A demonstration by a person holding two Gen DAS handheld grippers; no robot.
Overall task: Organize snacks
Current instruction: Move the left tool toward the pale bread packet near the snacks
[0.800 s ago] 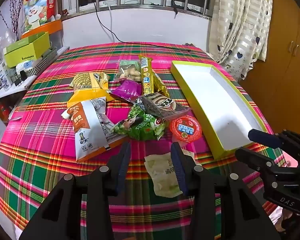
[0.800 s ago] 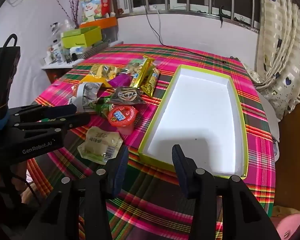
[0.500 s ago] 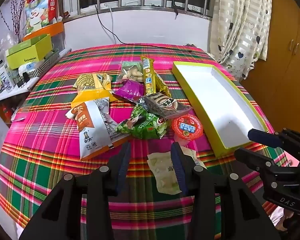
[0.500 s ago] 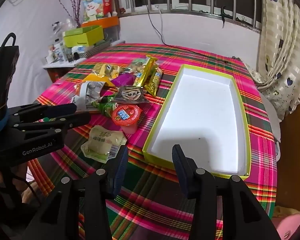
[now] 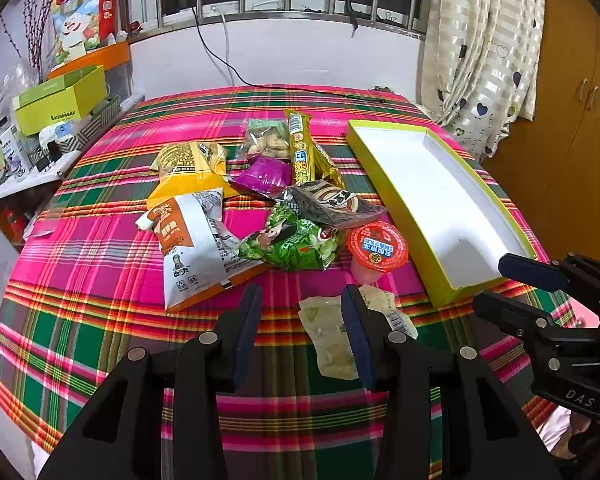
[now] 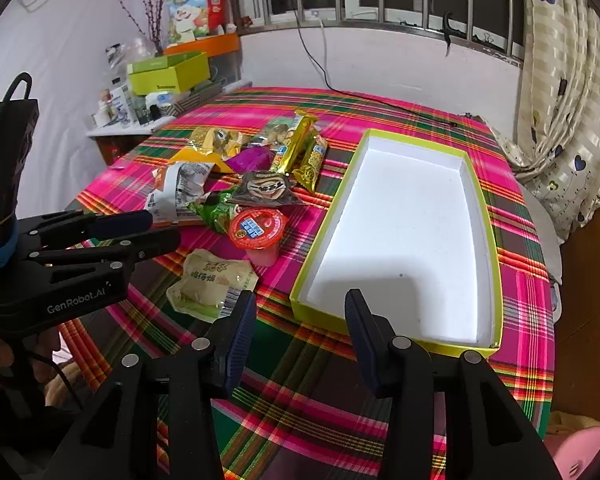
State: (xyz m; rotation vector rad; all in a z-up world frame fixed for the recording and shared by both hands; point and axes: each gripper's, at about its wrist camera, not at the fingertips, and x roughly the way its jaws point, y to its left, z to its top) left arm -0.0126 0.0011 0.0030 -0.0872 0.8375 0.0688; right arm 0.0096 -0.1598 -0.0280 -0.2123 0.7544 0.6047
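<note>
Both my claws, left [image 5: 302, 330] and right [image 6: 300, 334], have drifted back a little and hang wide, holding nothing. The snacks [image 5: 260, 208] still lie heaped on the cloth beside the bare tray [image 6: 400, 240]; sorting hasn't begun, pale packet [image 6: 212, 284] nearest

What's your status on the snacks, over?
Both tongs open, empty: left, right. Snack pile on the cloth, tray empty. Pale packet nearest left tongs, nothing blocking.
</note>
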